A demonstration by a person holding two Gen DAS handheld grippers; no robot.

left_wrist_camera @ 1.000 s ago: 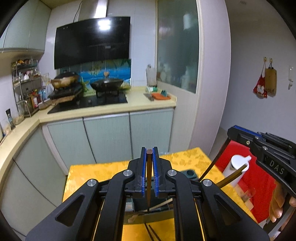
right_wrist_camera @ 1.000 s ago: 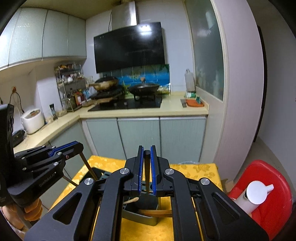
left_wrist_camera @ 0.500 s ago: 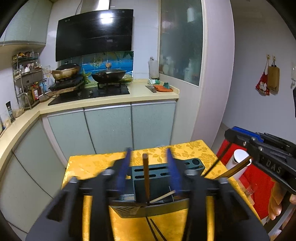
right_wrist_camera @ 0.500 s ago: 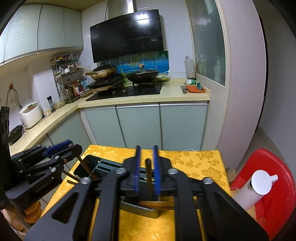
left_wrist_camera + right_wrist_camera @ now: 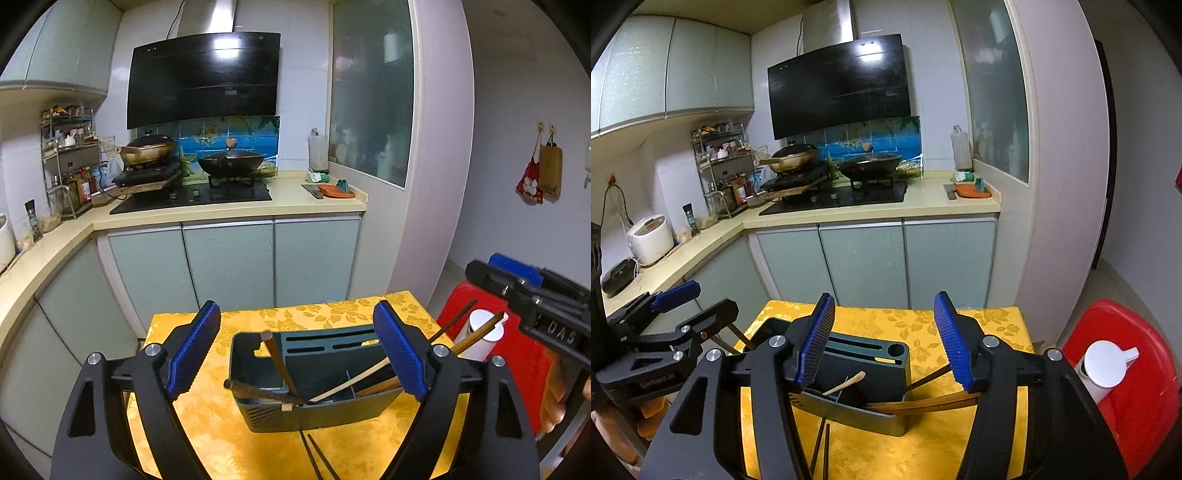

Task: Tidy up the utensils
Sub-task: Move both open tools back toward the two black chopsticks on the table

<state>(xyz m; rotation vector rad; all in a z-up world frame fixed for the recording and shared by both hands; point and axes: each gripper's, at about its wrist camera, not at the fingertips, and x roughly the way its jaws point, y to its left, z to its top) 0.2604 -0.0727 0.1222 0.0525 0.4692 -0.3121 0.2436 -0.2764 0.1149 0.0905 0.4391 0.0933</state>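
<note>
Slanted wooden chopsticks (image 5: 282, 365) crisscross the dark green plastic utensil holder's (image 5: 314, 413) open top, blocking my straight descent; bare yellow floral tablecloth (image 5: 207, 417) lies around it.

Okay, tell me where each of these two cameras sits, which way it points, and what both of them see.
Left wrist: sits on the left gripper, looking forward over its open fingers at the utensil holder on the yellow table; the right gripper shows at the right edge.
Right wrist: sits on the right gripper, open, facing the same utensil holder from the right; the left gripper shows at the left.
Shared: holder, yellow table, stove, range hood, red stool.
</note>
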